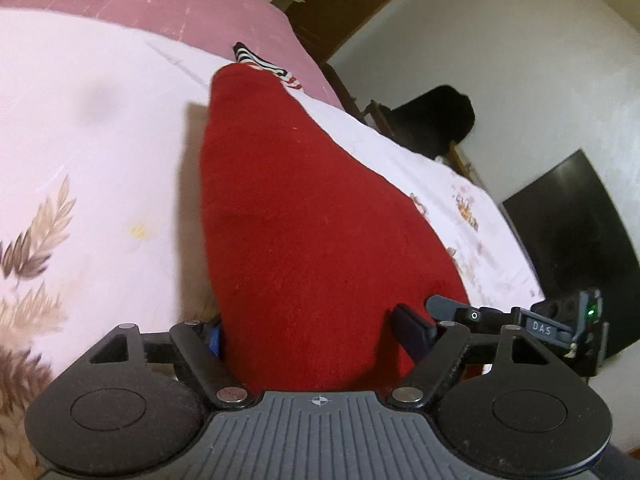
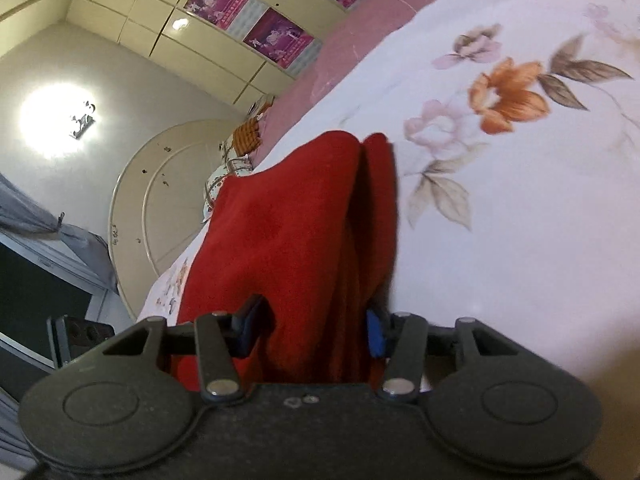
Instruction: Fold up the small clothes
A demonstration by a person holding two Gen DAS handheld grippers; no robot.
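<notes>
Red garment [image 1: 304, 216]: fleecy cloth, lay lengthwise over the floral bedsheet [image 1: 100, 152], one end bunched between both claws.
Left claw [image 1: 316, 332]: fingers stood either side of the cloth, clamped on it.
Right claw [image 2: 316, 330]: blue-padded fingers [image 2: 376, 334] pinched a doubled fold.
Striped item [image 1: 260, 62]: lay beyond the garment's far tip.

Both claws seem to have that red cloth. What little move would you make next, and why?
Probably carry the red cloth forward and lower it onto the flowered sheet. The left claw and right claw each pinch it, and it hangs bunched rather than flat.
</notes>
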